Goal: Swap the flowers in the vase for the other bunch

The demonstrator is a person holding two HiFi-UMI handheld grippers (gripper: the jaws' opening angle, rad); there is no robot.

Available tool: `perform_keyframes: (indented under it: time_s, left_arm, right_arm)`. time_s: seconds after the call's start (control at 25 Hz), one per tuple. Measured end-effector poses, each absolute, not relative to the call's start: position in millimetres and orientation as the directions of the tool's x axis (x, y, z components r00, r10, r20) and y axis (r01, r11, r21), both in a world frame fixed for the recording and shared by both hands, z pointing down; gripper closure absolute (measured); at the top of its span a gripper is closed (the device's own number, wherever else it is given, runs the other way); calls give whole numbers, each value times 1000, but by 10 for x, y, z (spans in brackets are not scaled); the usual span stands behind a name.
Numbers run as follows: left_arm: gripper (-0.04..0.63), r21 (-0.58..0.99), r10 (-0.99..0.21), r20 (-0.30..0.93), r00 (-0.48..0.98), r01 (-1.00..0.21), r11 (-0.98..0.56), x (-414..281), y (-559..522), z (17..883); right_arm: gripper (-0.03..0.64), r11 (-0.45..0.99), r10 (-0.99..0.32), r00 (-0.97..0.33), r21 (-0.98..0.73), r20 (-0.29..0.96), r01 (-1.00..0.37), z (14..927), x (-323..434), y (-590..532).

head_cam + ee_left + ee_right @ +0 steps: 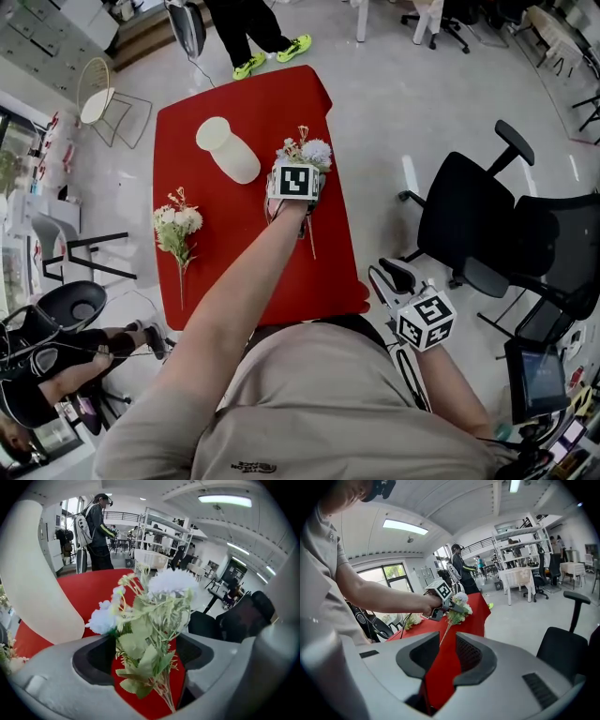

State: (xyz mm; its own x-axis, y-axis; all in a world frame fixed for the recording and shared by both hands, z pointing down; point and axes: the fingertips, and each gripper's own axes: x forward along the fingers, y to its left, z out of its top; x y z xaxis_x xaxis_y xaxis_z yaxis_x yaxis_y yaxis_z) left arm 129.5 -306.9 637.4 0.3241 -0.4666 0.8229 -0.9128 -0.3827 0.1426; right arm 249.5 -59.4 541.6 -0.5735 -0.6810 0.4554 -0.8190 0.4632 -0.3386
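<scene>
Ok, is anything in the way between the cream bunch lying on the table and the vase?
Nothing visible. Only bare red tablecloth lies between the cream bunch and the vase. The left gripper, with the pale blue bunch between its open jaws, is on the vase's other side.

— What sort of place?
— An open office-like lab: black swivel chairs [469,220] on a pale floor [394,94], white metal shelving [520,534], ceiling light panels [225,499], and another person wearing recording gear [96,531] beyond the red tabletop [183,141]
</scene>
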Motion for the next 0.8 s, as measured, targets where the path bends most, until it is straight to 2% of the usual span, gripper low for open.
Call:
perform_keyframes:
  time_s: [0.2,0.24,0.36,0.44,0.8]
  left_arm:
    - [205,101,-431,861,269,-922,-374,1204,-3071,6547]
    - [221,101,-429,863,267,-923,-371,1187,-3076,6560]
    - [329,101,-431,861,269,-922,-375,1135,-3099,6544]
    - [367,101,-435,858,273,-920,-380,1108,-3094,6517]
    - [462,124,-499,804,325,-911,-394,1056,-3065,6280]
  right_arm:
    - [503,453,-680,-573,-352,457,-819,5450,2533,-597]
    - [503,452,-680,-572,-353,459,-820,5453,2538,-602]
    - [504,447,-681,-569,-353,462,-822,5454,2539,-638]
    - [505,446,-682,-568,-352,461,-823,5456,2532,-661]
    - [511,468,-677,-582,-346,451,-813,5415,2403,-723]
